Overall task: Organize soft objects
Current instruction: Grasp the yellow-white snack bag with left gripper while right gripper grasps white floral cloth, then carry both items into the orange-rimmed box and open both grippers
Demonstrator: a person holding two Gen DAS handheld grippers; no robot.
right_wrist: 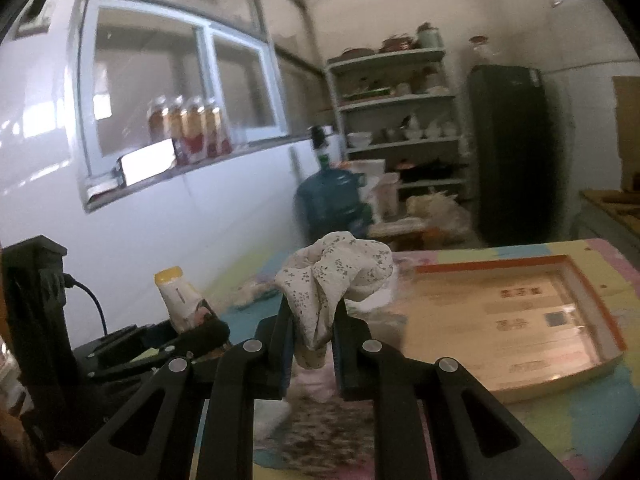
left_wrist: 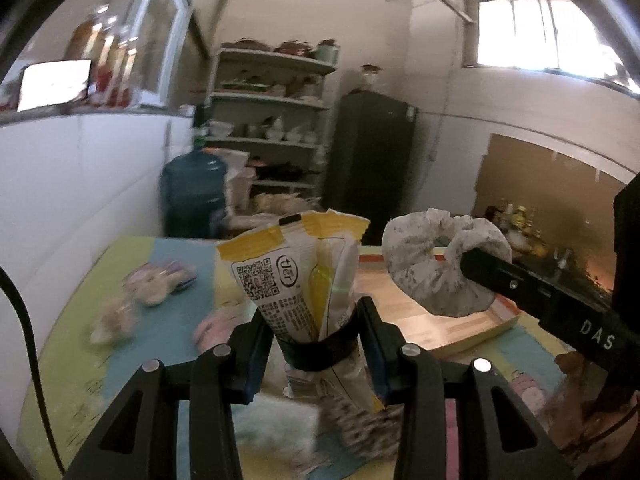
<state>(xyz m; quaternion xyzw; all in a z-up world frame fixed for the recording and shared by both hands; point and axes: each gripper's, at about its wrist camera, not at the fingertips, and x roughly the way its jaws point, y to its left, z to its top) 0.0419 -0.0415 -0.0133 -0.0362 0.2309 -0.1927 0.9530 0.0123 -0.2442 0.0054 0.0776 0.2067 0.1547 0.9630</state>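
Now we hold a packet [left_wrist: 296, 280] in our left gripper [left_wrist: 316, 344], a scrunchie [right_wrist: 336, 280] clamped in our right gripper [right_wrist: 314, 344]. We should lower both gently into the tray [right_wrist: 600, 320].

We see the left gripper [left_wrist: 312, 320] clamped tight on a packet [left_wrist: 296, 276], which stands up between its jaws. The right gripper [right_wrist: 314, 320] is likewise closed, pinching a scrunchie [right_wrist: 336, 280] bunched over its fingertips. Both point slightly downward. In the left view the right gripper reaches in from the right.

Glaring window [left_wrist: 548, 28] backlight; blurred tabletop, warped edges.
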